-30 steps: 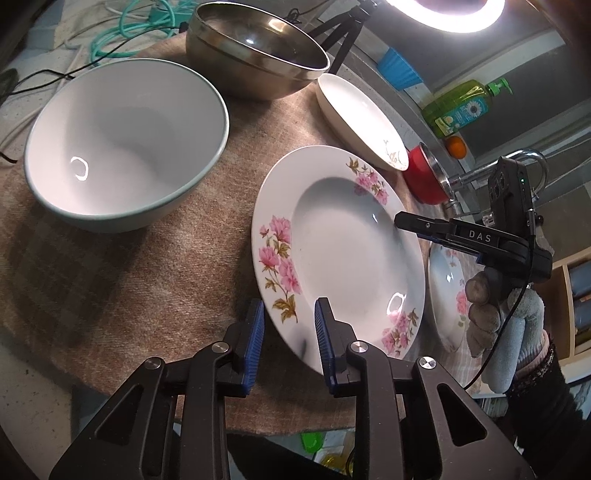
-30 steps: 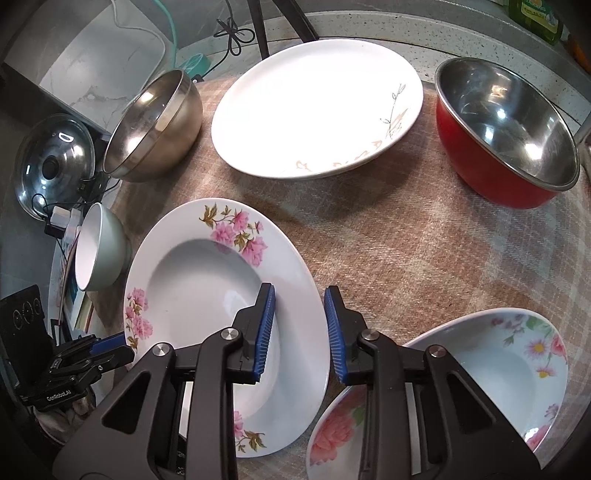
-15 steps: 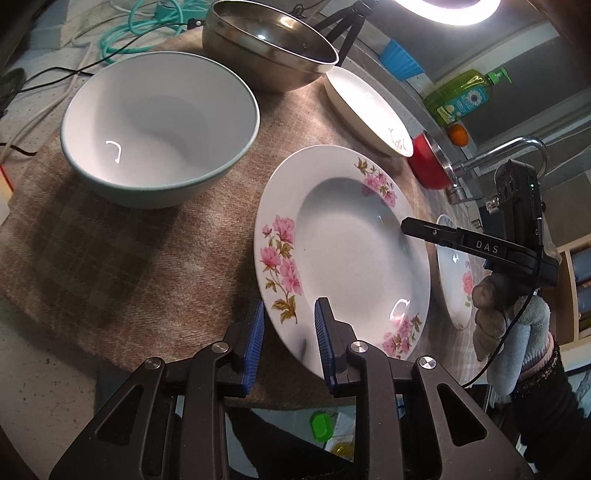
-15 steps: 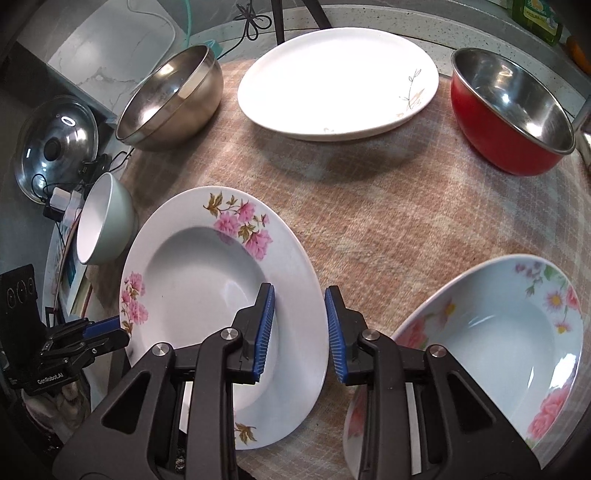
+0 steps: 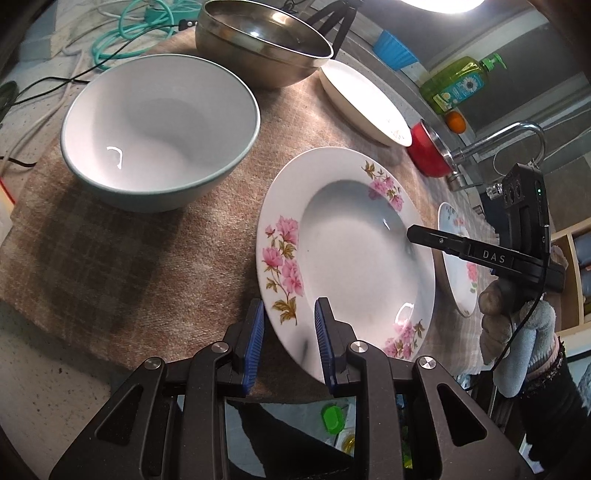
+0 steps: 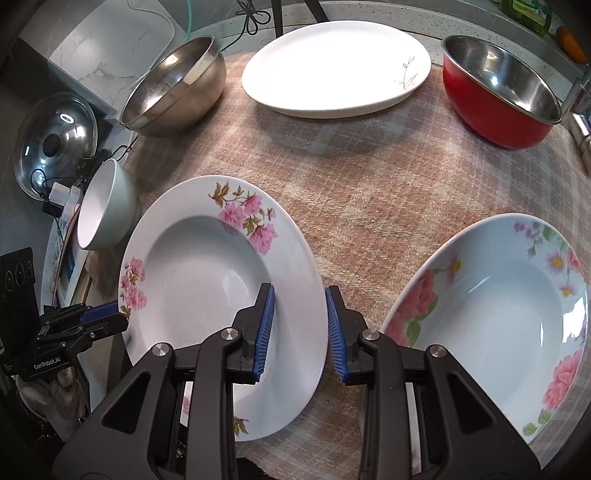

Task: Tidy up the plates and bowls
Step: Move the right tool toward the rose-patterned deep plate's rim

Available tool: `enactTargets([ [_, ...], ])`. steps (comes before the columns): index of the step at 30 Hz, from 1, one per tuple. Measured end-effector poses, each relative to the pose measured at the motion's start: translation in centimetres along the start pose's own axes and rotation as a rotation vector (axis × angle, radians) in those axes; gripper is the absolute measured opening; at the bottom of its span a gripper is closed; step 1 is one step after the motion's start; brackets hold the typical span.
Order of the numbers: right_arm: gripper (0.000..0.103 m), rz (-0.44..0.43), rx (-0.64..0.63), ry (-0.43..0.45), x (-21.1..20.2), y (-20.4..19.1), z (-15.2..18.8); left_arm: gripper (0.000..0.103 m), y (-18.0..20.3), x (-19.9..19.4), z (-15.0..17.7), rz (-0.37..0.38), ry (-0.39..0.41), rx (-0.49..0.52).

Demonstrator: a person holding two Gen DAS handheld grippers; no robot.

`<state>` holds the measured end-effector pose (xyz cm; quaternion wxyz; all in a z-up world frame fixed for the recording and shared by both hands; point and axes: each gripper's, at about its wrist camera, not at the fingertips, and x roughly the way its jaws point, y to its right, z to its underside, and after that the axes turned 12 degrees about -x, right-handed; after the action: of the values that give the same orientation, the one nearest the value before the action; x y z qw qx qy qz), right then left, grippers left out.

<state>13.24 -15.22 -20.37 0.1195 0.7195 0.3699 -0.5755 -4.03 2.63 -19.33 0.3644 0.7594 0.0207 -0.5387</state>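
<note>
A deep white plate with pink flowers lies on the checked cloth. My left gripper is open, its jaws on either side of the plate's near rim. My right gripper is open astride the opposite rim, and shows in the left wrist view. A second flowered plate lies to the right. A white-green bowl, a steel bowl, a white oval plate and a red bowl stand around.
A tap, a green soap bottle and an orange are at the far side. Cables lie beyond the cloth. A pot lid lies off the cloth's left edge.
Both grippers have drawn back and lifted slightly, so the plates and bowls have shifted in view. Both stay open at the pink-flower plate's rims; the plate lies where it was.
</note>
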Motion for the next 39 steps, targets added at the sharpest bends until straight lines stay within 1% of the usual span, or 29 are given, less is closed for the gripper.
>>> enactTargets([
  [14, 0.030, -0.001, 0.017, 0.005, 0.0, 0.1, 0.2, 0.024, 0.4, 0.8, -0.2, -0.026, -0.030, 0.047],
  [16, 0.031, 0.002, 0.017, 0.007, 0.0, 0.1, 0.3, 0.029, 0.5, 0.8, -0.2, -0.028, -0.034, 0.053],
  [17, 0.034, 0.007, 0.017, 0.009, -0.1, 0.0, 0.3, 0.030, 0.5, 0.7, -0.2, -0.029, -0.035, 0.055],
  [18, 0.044, 0.010, 0.015, 0.013, -0.2, 0.0, 0.4, 0.030, 0.5, 0.6, -0.2, -0.032, -0.032, 0.059],
  [20, 0.053, 0.009, 0.012, 0.033, -0.7, -0.2, 0.4, 0.031, 0.6, 0.4, -0.2, -0.038, -0.027, 0.069],
  [21, 0.057, 0.012, 0.012, 0.040, -0.9, -0.3, 0.4, 0.034, 0.7, 0.3, -0.3, -0.041, -0.025, 0.072],
  [22, 0.058, 0.020, 0.010, 0.047, -1.1, -0.4, 0.3, 0.037, 0.7, 0.2, -0.3, -0.043, -0.021, 0.074],
  [26, 0.059, 0.025, 0.004, 0.077, -2.1, -0.7, 0.3, 0.037, 0.9, -0.3, -0.3, -0.049, -0.013, 0.090],
  [32, 0.059, 0.015, 0.044, 0.139, -4.3, -0.4, 0.8, 0.037, 1.6, -1.6, 0.0, -0.052, 0.014, 0.119],
  [39, 0.060, 0.057, 0.125, 0.210, -7.6, 1.0, 2.9, 0.037, 3.9, -1.9, -0.5, -0.016, 0.039, 0.164],
])
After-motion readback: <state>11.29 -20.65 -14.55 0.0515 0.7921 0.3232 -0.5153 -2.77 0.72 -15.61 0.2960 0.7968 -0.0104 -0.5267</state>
